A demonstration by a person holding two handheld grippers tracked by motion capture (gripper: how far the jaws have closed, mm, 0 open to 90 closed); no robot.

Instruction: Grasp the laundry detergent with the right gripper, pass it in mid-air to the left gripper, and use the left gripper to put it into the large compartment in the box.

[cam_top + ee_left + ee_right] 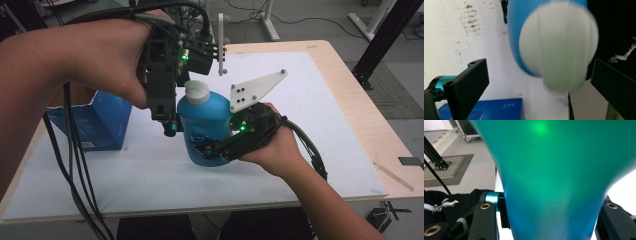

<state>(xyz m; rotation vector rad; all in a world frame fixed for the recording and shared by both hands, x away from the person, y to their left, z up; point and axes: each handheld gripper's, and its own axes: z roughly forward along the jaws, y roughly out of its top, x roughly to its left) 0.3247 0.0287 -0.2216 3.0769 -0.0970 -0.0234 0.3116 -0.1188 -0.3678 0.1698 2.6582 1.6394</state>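
A blue box stands on the white mat at the left, its top open. The mat covers most of a pale wooden table. A thin wooden stick lies on the table's bare right edge, near a small dark tag.

a blue bottle with a white cap, beside a blue box.

High view: above the person's side, looking forward and down over the table.
Left gripper view: pointing down, close on the bottle's white cap.
Right gripper view: hard against the blue bottle.
Shared: the bottle.
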